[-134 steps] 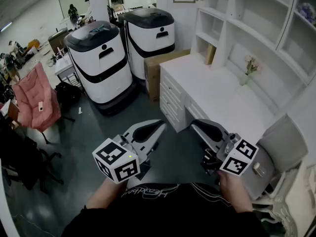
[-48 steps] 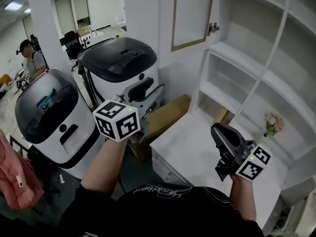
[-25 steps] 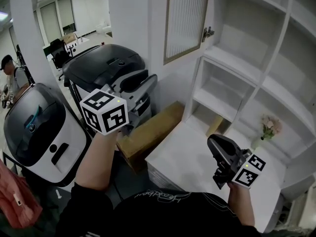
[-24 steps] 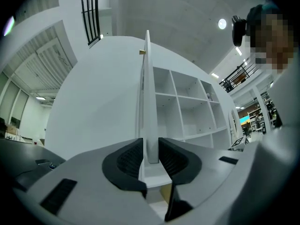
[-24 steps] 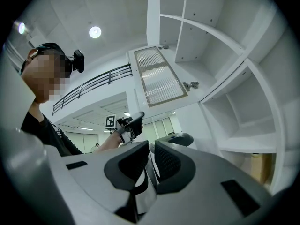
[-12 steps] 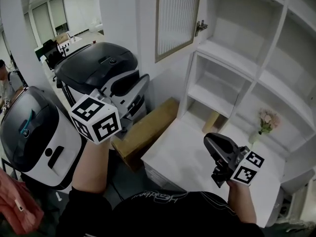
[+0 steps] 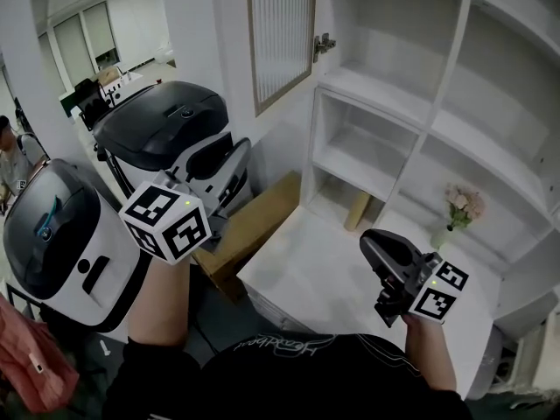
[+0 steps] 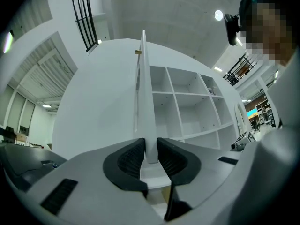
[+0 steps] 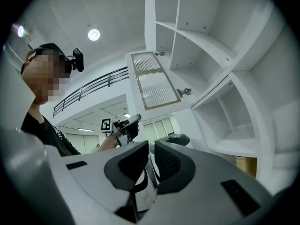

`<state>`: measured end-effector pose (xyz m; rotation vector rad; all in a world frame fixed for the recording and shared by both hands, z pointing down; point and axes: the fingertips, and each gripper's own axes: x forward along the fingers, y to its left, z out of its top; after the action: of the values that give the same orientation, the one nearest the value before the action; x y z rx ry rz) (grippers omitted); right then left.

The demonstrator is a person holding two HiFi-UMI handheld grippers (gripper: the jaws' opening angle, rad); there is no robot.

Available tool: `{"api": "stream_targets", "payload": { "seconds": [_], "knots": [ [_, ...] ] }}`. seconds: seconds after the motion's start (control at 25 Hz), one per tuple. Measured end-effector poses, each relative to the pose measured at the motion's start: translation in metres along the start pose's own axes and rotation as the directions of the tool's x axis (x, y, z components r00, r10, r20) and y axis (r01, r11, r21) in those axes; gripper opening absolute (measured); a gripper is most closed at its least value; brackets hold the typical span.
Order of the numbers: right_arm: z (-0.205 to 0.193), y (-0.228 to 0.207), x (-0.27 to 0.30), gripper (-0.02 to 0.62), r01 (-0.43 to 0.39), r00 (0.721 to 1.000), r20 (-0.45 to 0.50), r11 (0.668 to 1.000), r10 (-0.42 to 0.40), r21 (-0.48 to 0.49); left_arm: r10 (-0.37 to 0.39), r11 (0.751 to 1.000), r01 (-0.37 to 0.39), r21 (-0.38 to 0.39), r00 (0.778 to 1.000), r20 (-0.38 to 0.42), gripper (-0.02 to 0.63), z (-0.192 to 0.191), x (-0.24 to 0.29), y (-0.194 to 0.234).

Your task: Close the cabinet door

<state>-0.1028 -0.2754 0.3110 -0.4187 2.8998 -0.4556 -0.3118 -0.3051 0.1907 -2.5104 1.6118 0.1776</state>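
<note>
The white cabinet door with ribbed glass stands swung open from the wall shelving, hinged at its right. My left gripper reaches up to the lower corner of its free edge. In the left gripper view the door shows edge-on. Its bottom fills the gap of the left gripper, whose jaws have just been closing with both pads against the door. My right gripper hovers over the desk top. The right gripper has a narrow gap between its jaws and holds nothing. It faces the door.
Two large black-and-white machines stand left of the desk, with a cardboard box between them and the desk. A vase of flowers and a wooden block sit at the back of the desk. A person stands far left.
Both grippers have come up from low in front of the desk. Over the last second the left gripper and the door's lower corner shifted left together in the head view.
</note>
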Motion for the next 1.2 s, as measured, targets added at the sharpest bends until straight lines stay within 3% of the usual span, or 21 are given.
{"api": "stream_targets", "payload": {
  "seconds": [0.28, 0.36, 1.2],
  "knots": [
    [0.006, -0.012, -0.035, 0.066, -0.007, 1.0, -0.017, 1.0, 0.008, 0.014, 0.064, 0.994, -0.063, 0.089, 0.998, -0.003, 0.111, 0.0, 0.015, -0.047],
    [0.005, -0.017, -0.045, 0.066, -0.005, 1.0, -0.021, 1.0, 0.005, 0.025, 0.073, 0.994, -0.072, 0.079, 0.997, -0.007, 0.114, 0.0, 0.022, -0.059],
    [0.029, -0.036, -0.13, 0.064, 0.044, 0.998, 0.045, 0.999, -0.045, 0.018, 0.073, 0.98, -0.07, 0.184, 0.997, -0.01, 0.169, -0.01, 0.098, -0.152]
  ]
}}
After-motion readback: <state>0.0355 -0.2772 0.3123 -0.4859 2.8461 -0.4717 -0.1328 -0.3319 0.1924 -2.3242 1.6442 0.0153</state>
